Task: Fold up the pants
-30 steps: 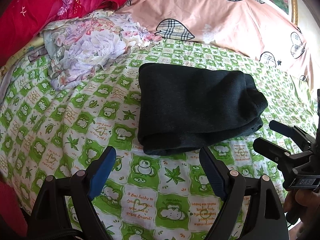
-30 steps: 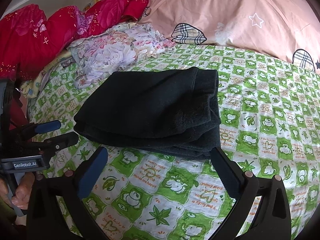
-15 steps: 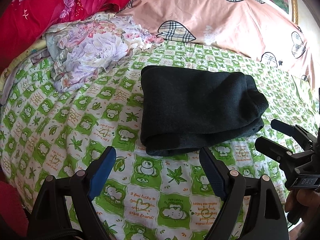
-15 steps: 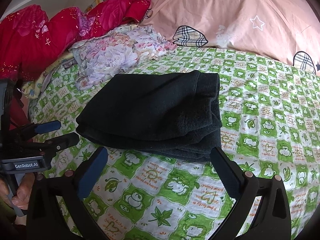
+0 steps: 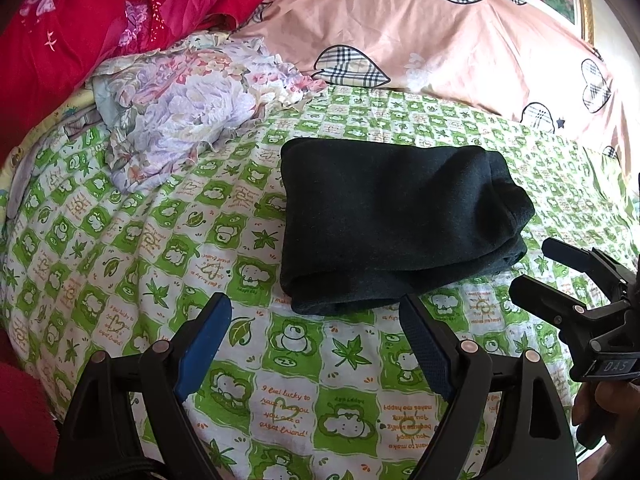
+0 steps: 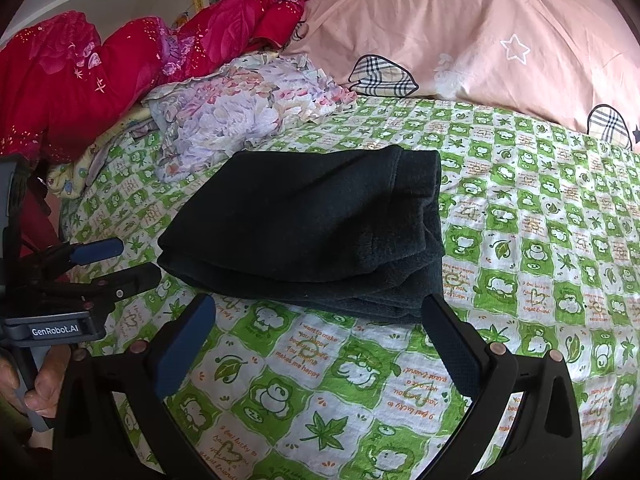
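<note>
On the bed sheet (image 5: 120, 240) folded pants (image 5: 384, 216) lie unmoved; both grippers' jaws stay wide.

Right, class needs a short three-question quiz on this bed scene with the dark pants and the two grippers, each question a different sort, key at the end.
1. True or false: the dark pants lie folded into a compact bundle on the green patterned sheet.
2. What does the left gripper hold: A) the pants, B) the floral cloth, C) nothing?
3. Fill in: the right gripper has its jaws ____.

Key: 1 true; 2 C; 3 open.
</note>
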A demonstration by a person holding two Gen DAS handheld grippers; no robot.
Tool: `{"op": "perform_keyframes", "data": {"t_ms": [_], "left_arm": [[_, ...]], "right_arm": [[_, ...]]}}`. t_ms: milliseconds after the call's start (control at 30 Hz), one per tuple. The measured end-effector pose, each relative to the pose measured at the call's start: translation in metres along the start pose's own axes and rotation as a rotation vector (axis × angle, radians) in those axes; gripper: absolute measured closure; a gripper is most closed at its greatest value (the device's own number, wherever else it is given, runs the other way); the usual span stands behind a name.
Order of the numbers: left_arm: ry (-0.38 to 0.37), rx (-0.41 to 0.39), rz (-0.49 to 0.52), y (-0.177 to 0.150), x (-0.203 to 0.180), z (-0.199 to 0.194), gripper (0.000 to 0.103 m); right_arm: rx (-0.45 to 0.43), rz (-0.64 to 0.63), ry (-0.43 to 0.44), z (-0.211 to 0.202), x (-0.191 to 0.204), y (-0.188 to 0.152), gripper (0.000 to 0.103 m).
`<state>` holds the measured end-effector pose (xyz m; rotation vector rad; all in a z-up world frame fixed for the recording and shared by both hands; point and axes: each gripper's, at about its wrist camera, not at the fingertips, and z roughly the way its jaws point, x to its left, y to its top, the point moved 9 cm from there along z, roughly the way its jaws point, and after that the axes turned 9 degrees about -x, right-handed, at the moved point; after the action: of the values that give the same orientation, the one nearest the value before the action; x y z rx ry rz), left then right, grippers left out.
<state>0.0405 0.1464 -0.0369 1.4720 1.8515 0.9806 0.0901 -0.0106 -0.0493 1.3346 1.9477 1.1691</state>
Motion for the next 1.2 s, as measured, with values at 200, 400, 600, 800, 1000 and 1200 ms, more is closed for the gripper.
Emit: {"op": "perform_keyframes", "data": {"t_ms": [200,400,600,800,1000,1200], "left_arm": [[-0.001,0.0,0.003,0.0002,-0.0003,0.0002,0.016],[-0.007,-0.001,0.011,0.0015,-0.0013,0.0013,0.015],[-0.012,-0.002,0.018,0.0014,-0.0025,0.0023,0.015],[-0.014,-0.002,0.018,0.0016,-0.0024,0.0024,0.015],[-0.011,-0.003,0.022,0.0018,-0.0022,0.0032,0.015],[-0.013,-0.004,0.025,0.0027,-0.0027,0.0027,0.015]], "right_arm": [[-0.005,0.003,-0.001,-0.0009,0.001,0.0007,0.001],[-0.007,0.005,-0.001,-0.0016,0.0002,0.0012,0.001],[-0.009,0.012,-0.004,-0.0024,-0.0008,0.0013,0.001],[-0.009,0.011,-0.002,-0.0024,-0.0015,0.0012,0.001],[-0.01,0.01,-0.005,-0.0026,-0.0013,0.0012,0.001],[-0.008,0.013,-0.004,-0.0029,-0.0013,0.0015,0.001]]}}
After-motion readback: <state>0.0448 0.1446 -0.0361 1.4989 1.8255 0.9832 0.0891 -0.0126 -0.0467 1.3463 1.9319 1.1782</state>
